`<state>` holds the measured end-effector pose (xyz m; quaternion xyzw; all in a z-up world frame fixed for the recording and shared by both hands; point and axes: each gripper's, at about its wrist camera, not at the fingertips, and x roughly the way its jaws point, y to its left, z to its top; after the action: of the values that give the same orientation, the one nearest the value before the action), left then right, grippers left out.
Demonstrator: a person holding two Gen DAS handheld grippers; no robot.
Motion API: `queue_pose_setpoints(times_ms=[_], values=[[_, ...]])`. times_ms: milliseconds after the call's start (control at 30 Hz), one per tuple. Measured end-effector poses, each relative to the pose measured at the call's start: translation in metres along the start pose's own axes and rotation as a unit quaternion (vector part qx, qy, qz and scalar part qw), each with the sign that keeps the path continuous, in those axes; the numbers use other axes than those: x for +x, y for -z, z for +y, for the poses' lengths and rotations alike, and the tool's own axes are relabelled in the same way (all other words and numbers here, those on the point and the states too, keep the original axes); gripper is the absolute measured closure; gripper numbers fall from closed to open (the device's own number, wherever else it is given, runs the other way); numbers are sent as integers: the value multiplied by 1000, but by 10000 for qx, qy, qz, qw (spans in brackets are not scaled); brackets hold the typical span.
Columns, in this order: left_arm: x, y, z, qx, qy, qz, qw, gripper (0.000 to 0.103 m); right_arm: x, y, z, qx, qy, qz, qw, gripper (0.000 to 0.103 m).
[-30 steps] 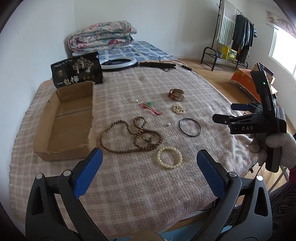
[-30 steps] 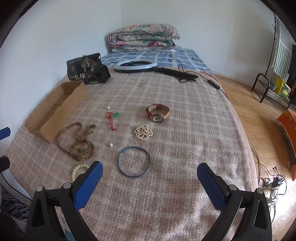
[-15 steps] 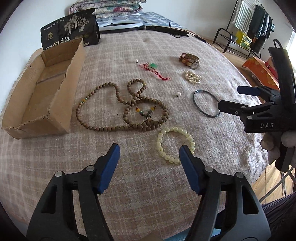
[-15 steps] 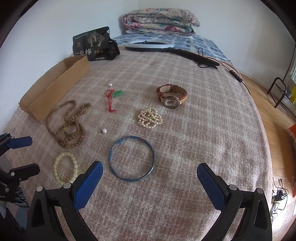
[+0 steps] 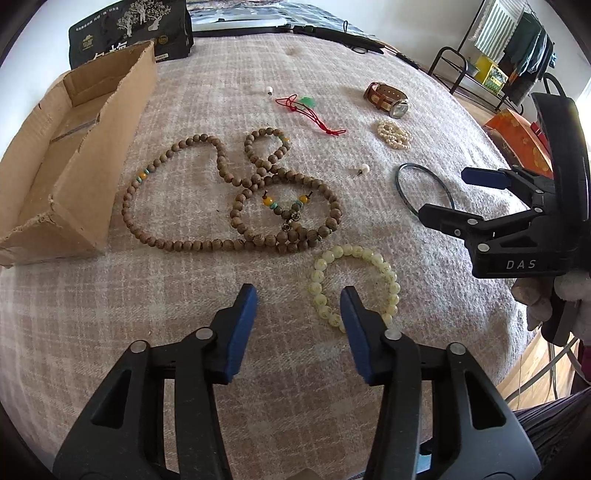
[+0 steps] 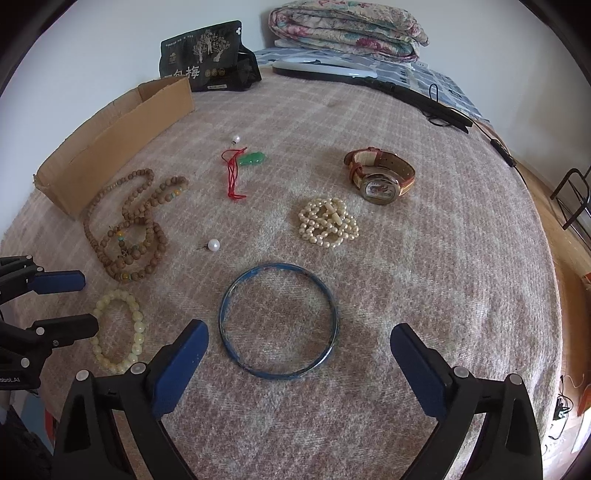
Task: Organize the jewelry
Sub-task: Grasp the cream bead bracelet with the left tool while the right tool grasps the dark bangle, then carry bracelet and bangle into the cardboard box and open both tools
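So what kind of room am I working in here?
Most likely a bedroom: the jewelry lies on a blanket-covered bed, a folded quilt sits at its head, and a clothes rack stands nearby.

Soft daylight fills both my views, brightest at the far right of the left one, where the edge blows out white. My tongs cast only faint shadows on the blanket (image 5: 369, 66). The beads look sharp at centre. The fisheye bows the bed's edges, and black vignette cuts every corner.
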<state>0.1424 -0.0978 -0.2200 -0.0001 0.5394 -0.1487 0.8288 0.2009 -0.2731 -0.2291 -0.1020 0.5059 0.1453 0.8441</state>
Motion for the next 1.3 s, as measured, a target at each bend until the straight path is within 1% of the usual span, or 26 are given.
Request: queue_pose_setpoints(times_ms=[167, 267, 300, 367, 433, 467, 533, 600, 633, 767, 1033, 1167, 1300], values=[[6, 1, -1, -3, -3, 65, 10000, 56, 9, -3, 4, -125, 58, 84, 9999, 5], [8, 0, -1, 15, -24, 61, 10000, 61, 15, -3, 7, -179, 76, 121, 9997, 5], [9, 0, -1, 11, -35, 55, 10000, 63, 15, -3, 6, -145, 53, 127, 9998, 6], [10, -1, 1, -20, -18, 53, 10000, 65, 17, -3, 3, -53, -6, 147, 9999, 6], [10, -2, 3, -63, 5, 59, 10000, 72, 16, -3, 2, -16, -34, 154, 9999, 7], [10, -2, 3, -72, 23, 68, 9999, 75, 16, -3, 3, -29, -43, 160, 9999, 9], [10, -3, 5, -90, 28, 63, 9999, 85, 15, -3, 4, -65, -63, 157, 9998, 12], [11, -4, 5, -84, 68, 53, 9999, 94, 14, -2, 5, -78, -118, 157, 9998, 18], [10, -3, 4, -62, 71, 40, 9999, 97, 13, -1, 5, -78, -147, 157, 9997, 20], [9, -2, 2, -48, 133, 22, 9999, 98, 11, 0, 6, -56, -240, 173, 9995, 30], [3, -1, -1, 4, 165, -51, 9999, 98, 6, 1, 4, 29, -276, 150, 9995, 30], [-6, 1, -4, 75, 224, -147, 9996, 98, -1, 2, 4, 23, -236, 130, 9996, 30], [-19, 2, -8, 198, 238, -336, 9990, 98, -11, 2, 2, 52, -127, 52, 9999, 30]])
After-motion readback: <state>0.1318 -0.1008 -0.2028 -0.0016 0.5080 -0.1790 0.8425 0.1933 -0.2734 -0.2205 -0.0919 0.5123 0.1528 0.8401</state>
